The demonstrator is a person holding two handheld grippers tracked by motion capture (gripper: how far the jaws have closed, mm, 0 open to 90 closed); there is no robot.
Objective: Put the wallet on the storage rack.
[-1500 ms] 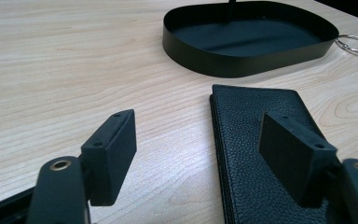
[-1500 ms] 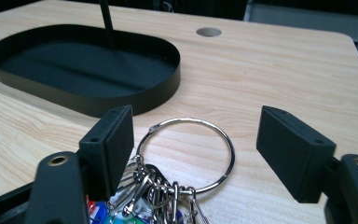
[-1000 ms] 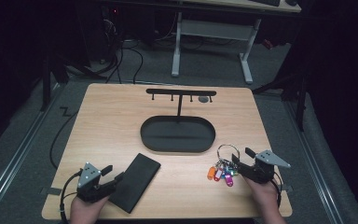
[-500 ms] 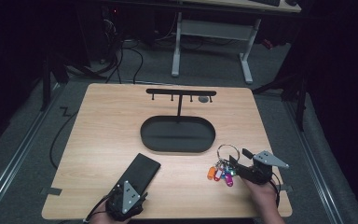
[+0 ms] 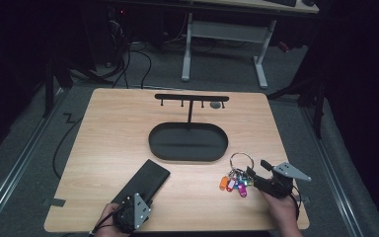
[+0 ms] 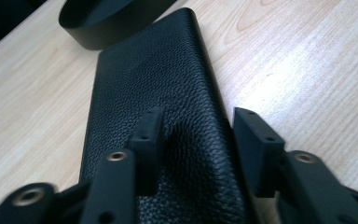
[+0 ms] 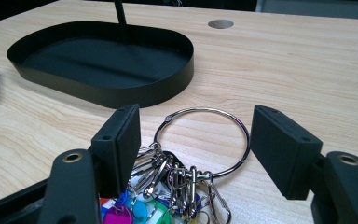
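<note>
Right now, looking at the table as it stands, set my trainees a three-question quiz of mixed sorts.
1. True or false: the key bunch lies inside the oval tray.
2. What lies under the left gripper? A) black leather wallet B) notebook C) phone
3. Fill in: the right gripper has its jaws on either side of the large metal ____.

Key:
1. False; it lies on the table.
2. A
3. ring

We lose the black grained leather wallet (image 6: 168, 93) at six o'clock under the left gripper (image 6: 200, 140), its near end cut off
</note>
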